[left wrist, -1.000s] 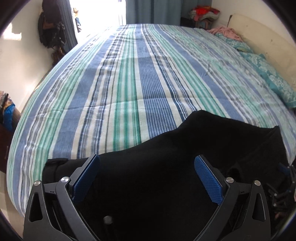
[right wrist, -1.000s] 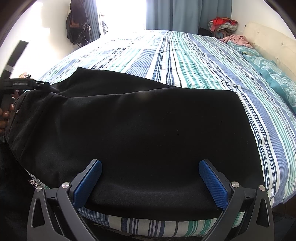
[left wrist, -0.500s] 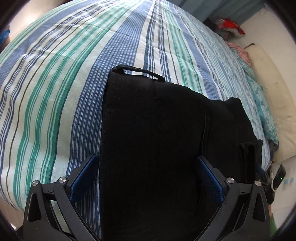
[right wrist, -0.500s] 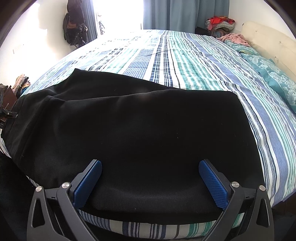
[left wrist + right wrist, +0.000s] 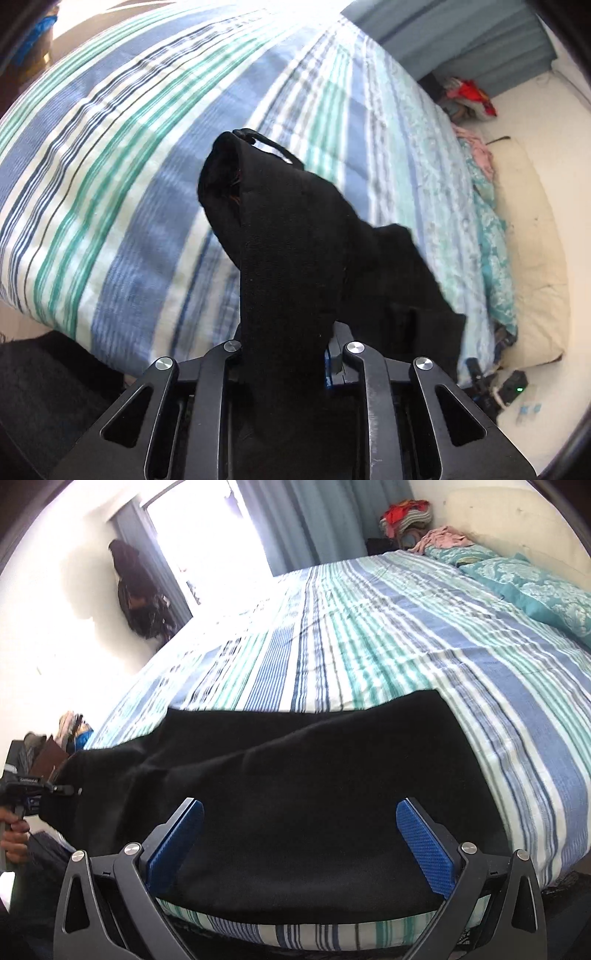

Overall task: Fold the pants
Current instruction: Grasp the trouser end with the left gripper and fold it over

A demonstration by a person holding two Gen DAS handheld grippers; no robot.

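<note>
The black pants (image 5: 295, 775) lie across the near edge of the striped bed (image 5: 369, 646). My left gripper (image 5: 291, 354) is shut on the waist end of the pants (image 5: 288, 258) and holds it lifted off the bed, the fabric hanging bunched with a belt loop at the top. In the right wrist view the left gripper (image 5: 55, 788) shows at the far left, pinching that end. My right gripper (image 5: 299, 834) is open and empty, its blue pads (image 5: 424, 845) hovering over the other end of the pants near the bed's front edge.
Teal pillows (image 5: 535, 587) and a cream headboard (image 5: 517, 524) lie at the right. A pile of clothes (image 5: 406, 513) sits in the far corner by the curtains. Dark bags (image 5: 140, 594) hang on the left wall. Small devices (image 5: 513, 384) lie on the floor.
My left gripper has shut on the waist end of the pants and raised it off the bed. The right gripper stays open over the other end, tilted slightly.
</note>
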